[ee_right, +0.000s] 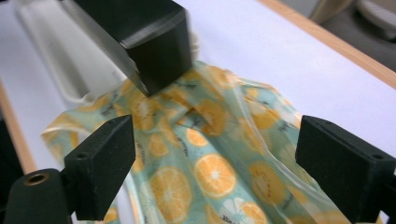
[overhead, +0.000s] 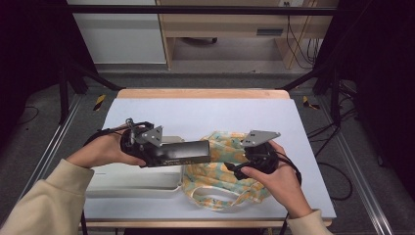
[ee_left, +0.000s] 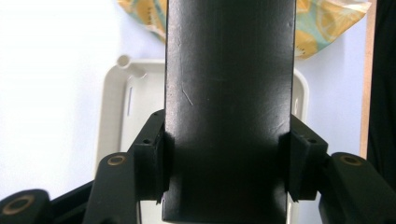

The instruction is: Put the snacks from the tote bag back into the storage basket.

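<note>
Between the left gripper's pads sits a long black box, clamped across its width near one end; from the high view it is held roughly level, its free end reaching right over the bag. That grip looks firm, both pads pressed flat against the box's sides. To its right, the right gripper stands wide, its jaws well apart with nothing between them, hanging just above the bag without touching it as far as I can tell. The bag, a clear one printed with orange slices, lies crumpled on the counter at the near right, and the box's free end hovers just over its far edge. Under the box, toward the near left, rests a white tray, touching the bag's left side.

Judging by this, the work is putting the box into the bag, and it seems about midway: the box is lifted and aimed, but the bag is still flat and its mouth unopened. What looks left is for the right gripper to catch an edge, open the mouth, and let the box slide in.
</note>
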Action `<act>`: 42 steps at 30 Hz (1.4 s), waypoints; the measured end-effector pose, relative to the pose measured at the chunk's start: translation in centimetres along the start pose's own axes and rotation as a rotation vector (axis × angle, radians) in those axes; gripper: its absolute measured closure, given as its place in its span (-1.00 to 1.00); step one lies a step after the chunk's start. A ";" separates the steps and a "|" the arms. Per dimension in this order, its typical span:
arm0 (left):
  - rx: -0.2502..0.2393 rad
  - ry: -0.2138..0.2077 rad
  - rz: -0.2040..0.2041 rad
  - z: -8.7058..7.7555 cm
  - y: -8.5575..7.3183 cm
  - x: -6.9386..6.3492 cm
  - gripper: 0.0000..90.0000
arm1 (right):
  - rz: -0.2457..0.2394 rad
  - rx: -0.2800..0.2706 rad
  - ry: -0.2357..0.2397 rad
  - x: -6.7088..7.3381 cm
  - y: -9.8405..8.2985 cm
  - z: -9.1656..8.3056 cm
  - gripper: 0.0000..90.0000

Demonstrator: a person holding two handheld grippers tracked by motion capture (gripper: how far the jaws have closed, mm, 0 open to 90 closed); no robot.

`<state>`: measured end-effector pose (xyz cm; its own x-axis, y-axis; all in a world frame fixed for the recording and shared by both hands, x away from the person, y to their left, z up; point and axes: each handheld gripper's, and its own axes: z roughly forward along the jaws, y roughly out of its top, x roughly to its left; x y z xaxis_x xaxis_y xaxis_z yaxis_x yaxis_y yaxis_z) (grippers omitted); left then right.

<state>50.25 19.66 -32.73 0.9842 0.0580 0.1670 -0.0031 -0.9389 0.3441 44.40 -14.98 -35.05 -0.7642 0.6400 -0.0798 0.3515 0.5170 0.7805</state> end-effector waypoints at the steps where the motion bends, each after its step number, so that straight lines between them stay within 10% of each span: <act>1: -0.011 0.006 -0.008 -0.3 -0.5 0.1 -0.04 | 0.060 -0.030 -0.030 -0.3 -1.0 -0.4 -0.75; 12: -0.037 0.058 -0.069 -2.9 -3.4 0.4 -0.04 | 0.249 -0.081 -0.273 -1.4 -7.3 -2.0 -0.81; 27: -0.002 0.086 -0.055 -3.7 -5.6 0.6 -0.04 | 0.293 -0.148 -0.314 -0.8 -11.4 -2.6 -0.85; 42: 0.006 0.079 -0.063 -3.1 -8.7 0.3 -0.04 | 0.397 -0.180 -0.460 -3.1 -13.6 -4.4 -0.86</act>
<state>50.03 28.86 -32.76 0.9654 0.1435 0.2178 0.0598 -0.9345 0.3508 39.59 -26.51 -42.72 -0.2692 0.9630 0.0102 0.4332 0.1116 0.8944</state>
